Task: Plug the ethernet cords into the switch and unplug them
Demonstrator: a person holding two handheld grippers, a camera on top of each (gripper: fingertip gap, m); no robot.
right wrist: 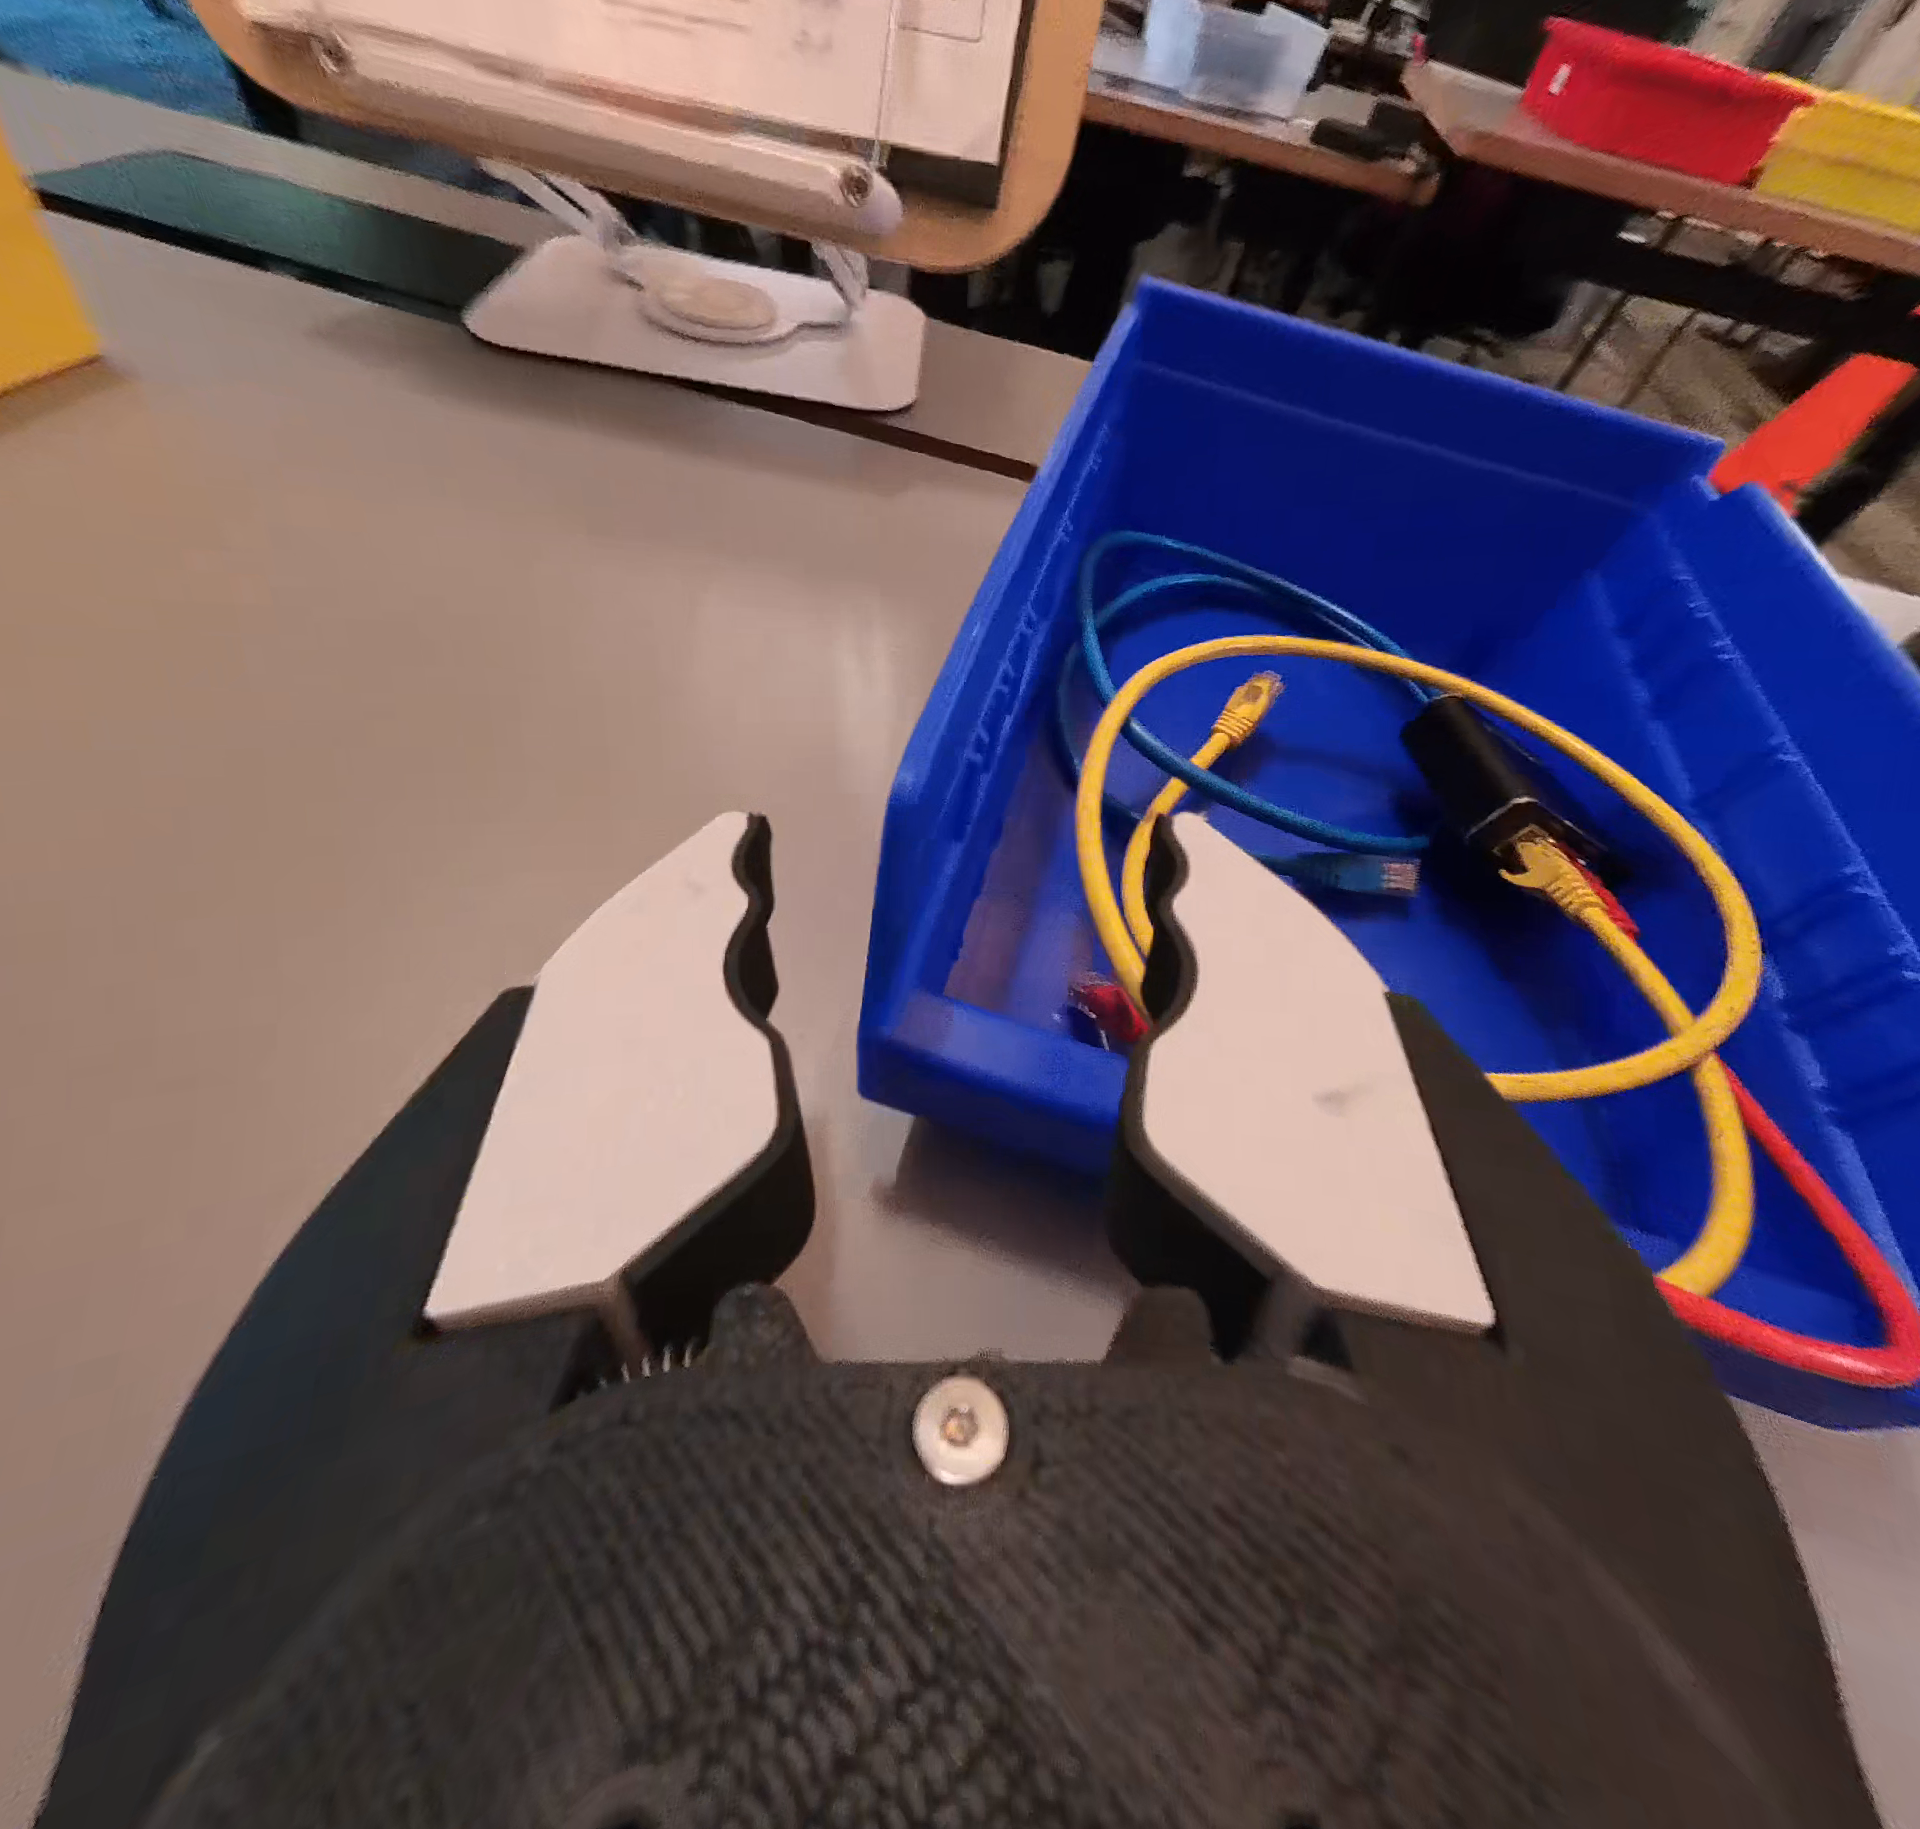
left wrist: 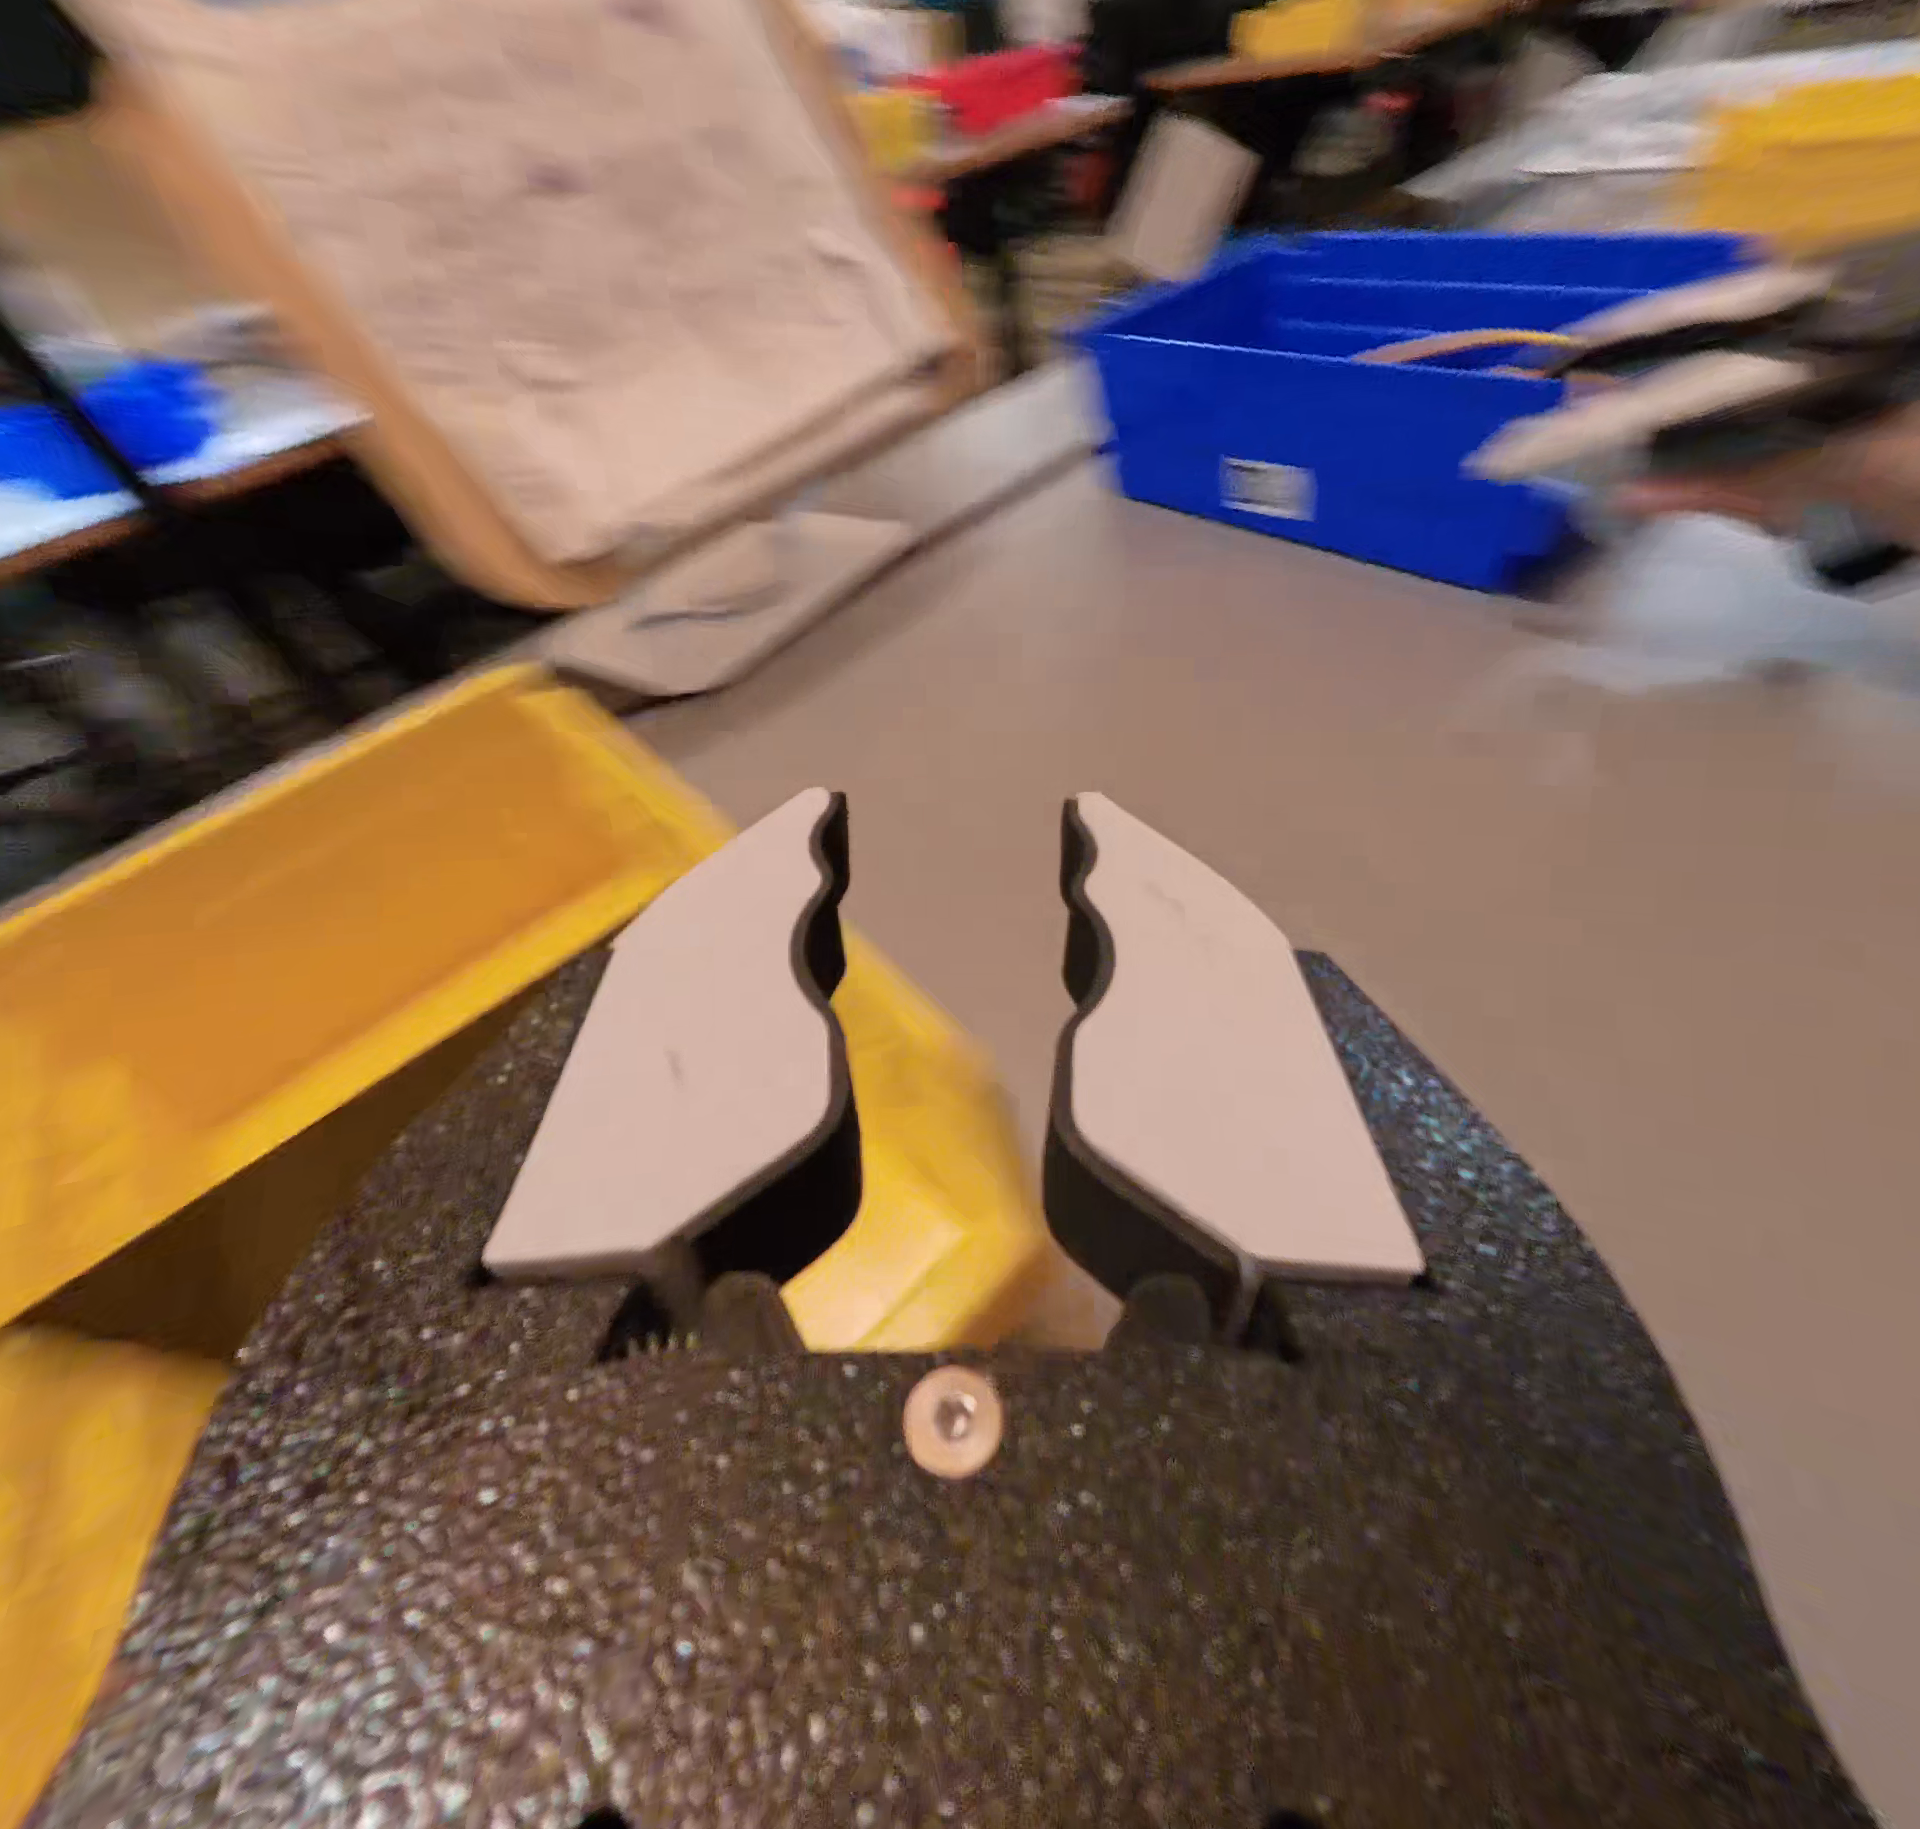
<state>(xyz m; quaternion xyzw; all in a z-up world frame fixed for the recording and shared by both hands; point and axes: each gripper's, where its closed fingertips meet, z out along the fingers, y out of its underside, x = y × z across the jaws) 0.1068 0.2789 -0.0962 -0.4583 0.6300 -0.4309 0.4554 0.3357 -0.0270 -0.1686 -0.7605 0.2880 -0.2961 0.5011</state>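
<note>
The right gripper (right wrist: 961, 829) hovers with fingers spread and empty at the near edge of the blue bin (right wrist: 1351, 449). Inside lie the yellow cord (right wrist: 1725, 958), plugged into the black switch (right wrist: 1481, 766), and loose blue cord (right wrist: 1226, 584) and red cord (right wrist: 1808, 1156). The left gripper (left wrist: 954, 811), also spread and empty, hangs over a yellow bin (left wrist: 312, 906), well apart.

Two wrist cameras, each looking forward along its own gripper over a grey table.

The left wrist view sits low above the table (left wrist: 1299, 844), over the corner of a yellow bin (left wrist: 364, 948) at its near left, and faces across the bare surface toward the blue bin (left wrist: 1299, 429) well off at the far right; the picture is tilted and blurred. The right wrist view stands higher, angled downward, close beside the blue bin (right wrist: 987, 740) and seeing into it. Both views share the blue bin, the table (right wrist: 416, 688) and a tan-framed board (left wrist: 571, 252) (right wrist: 1039, 169) at its far edge.
</note>
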